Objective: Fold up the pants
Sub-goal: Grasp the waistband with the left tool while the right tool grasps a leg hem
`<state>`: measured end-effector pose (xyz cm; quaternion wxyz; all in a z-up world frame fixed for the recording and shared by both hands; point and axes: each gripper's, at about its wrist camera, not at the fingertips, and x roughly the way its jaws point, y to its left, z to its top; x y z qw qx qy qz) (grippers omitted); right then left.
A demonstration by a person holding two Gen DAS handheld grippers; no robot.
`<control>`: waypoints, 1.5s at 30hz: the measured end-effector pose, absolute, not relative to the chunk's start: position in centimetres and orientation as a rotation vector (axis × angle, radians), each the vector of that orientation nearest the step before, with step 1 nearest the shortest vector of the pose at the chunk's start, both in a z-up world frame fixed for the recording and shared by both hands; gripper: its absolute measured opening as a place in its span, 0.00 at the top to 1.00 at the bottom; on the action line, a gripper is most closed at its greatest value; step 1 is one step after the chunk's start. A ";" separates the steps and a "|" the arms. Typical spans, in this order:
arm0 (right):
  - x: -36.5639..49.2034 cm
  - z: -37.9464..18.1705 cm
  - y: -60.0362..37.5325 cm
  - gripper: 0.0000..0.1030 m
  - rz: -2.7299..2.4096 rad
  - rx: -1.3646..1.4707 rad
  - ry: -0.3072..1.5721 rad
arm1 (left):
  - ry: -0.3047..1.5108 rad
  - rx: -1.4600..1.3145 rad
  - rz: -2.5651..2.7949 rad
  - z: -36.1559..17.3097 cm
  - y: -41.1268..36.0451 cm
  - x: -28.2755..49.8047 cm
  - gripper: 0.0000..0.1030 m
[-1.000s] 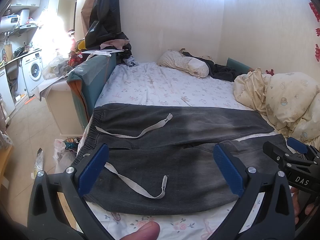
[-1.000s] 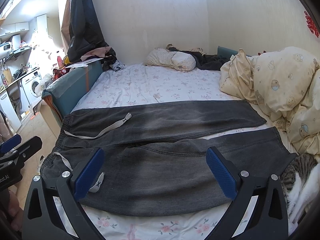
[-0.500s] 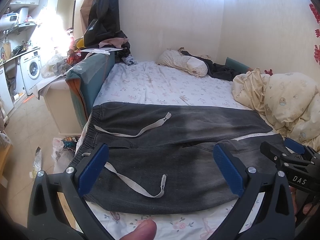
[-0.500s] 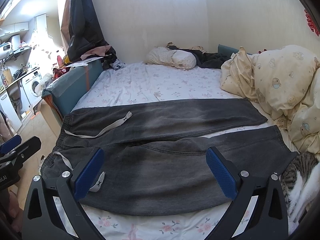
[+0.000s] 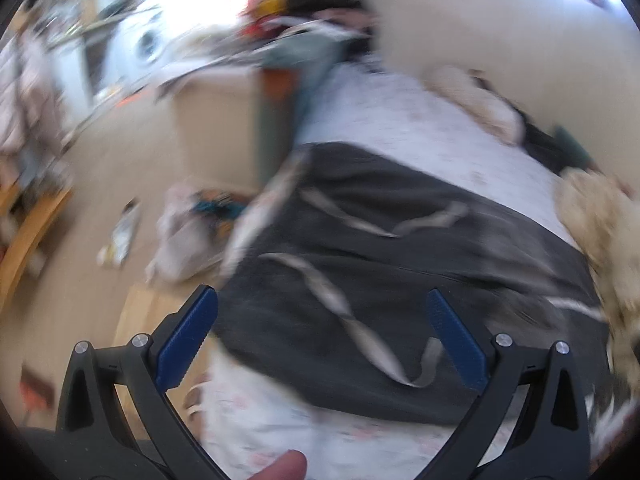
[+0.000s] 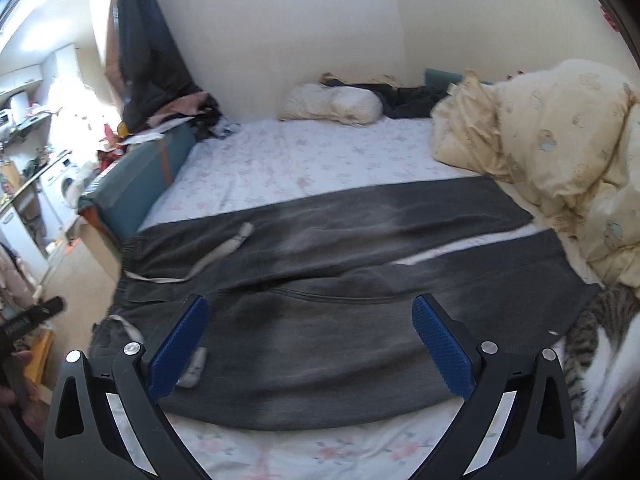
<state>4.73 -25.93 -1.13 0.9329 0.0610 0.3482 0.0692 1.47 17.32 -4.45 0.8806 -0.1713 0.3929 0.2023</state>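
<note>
Right now the pants (image 6: 332, 280) lie flat across the near half of the bed (image 6: 304, 160), waistband to my left, both legs running right and slightly apart, a spread that I judge suits laying one leg over the other. Nothing is folded yet. Two pale drawstrings (image 5: 340, 304) trail loose over the waist end, and I judge they need tucking clear or they will bunch in the fold. My left gripper (image 5: 320, 340) gapes wide and holds nothing; it hangs over the near waist corner, though this view is badly blurred. My right gripper (image 6: 308, 344) is also spread and holds nothing, poised above the near leg, not touching cloth. A quilt (image 6: 552, 140) crowds the cuffs, and a cat (image 6: 600, 332) lies just beside the near hem
</note>
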 end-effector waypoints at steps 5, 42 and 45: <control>4.4 -2.5 -29.8 0.00 0.113 0.165 0.803 | 0.886 -0.478 0.570 -8.9 24.8 0.3 0.02; 13.5 -21.9 -46.2 0.27 -0.303 0.994 1.092 | 1.040 -0.085 0.460 -12.5 17.4 5.4 0.91; 14.8 -19.7 -51.2 0.30 -0.435 0.925 1.033 | 1.037 -0.035 0.481 -12.6 16.6 5.6 0.91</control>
